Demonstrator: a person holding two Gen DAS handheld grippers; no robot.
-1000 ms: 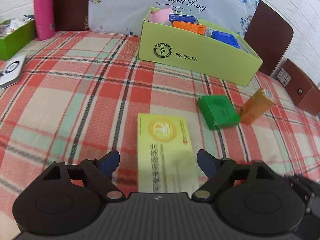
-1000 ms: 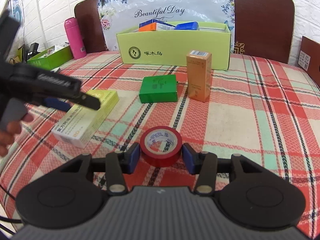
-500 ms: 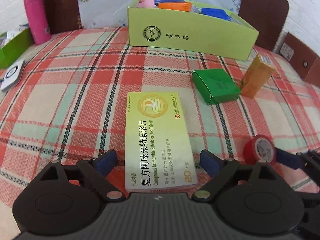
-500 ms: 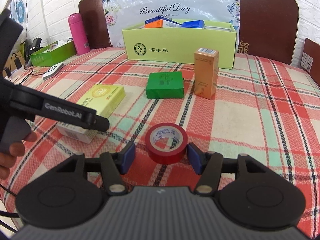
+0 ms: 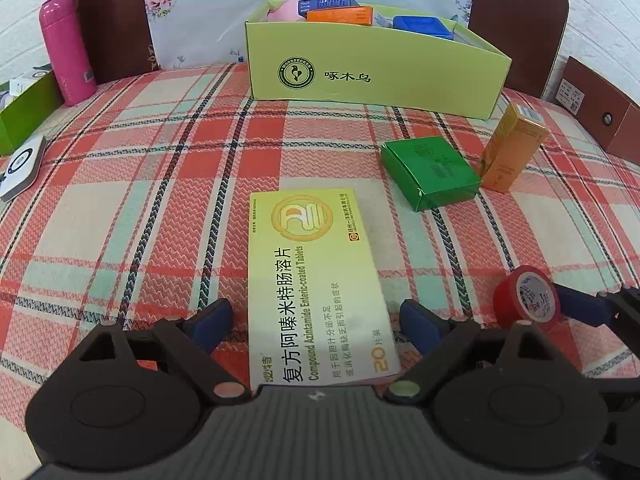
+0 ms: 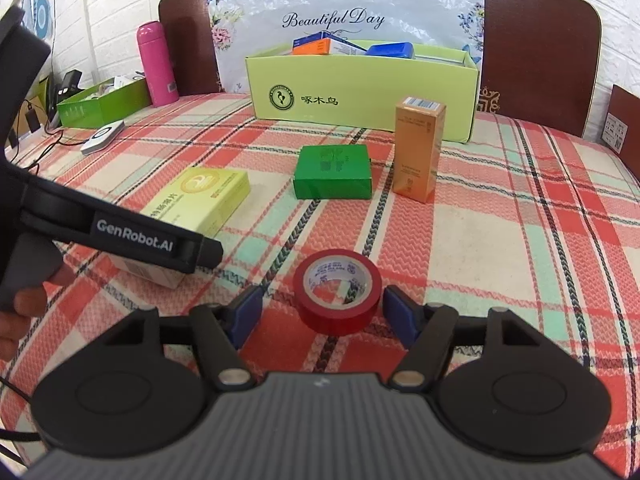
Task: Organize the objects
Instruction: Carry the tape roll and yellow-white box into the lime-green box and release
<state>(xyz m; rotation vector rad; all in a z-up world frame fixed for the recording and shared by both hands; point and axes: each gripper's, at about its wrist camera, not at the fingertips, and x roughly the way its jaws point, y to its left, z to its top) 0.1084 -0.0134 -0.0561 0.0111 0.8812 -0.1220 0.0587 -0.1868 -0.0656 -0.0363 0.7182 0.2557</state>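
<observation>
A flat yellow tablet box (image 5: 316, 284) lies on the plaid cloth between the fingers of my left gripper (image 5: 316, 318), which stands open with small gaps on both sides. The same yellow box (image 6: 200, 204) shows at the left of the right wrist view, partly behind the left gripper's body. A red tape roll (image 6: 337, 290) lies flat between the fingers of my right gripper (image 6: 322, 312); its jaws are opening and the pads stand clear of the roll. The tape (image 5: 526, 296) also appears at the right of the left wrist view.
A green box (image 6: 332, 172) and an upright orange carton (image 6: 418, 148) stand mid-table. Behind them is a light-green open box (image 5: 372, 76) holding several packs. A pink bottle (image 5: 66, 60), a green tray (image 6: 104, 104) and a white puck (image 5: 22, 164) sit at the left.
The left gripper came down and forward around the yellow box, then held still. The right gripper's fingers spread apart, away from the red tape roll.
</observation>
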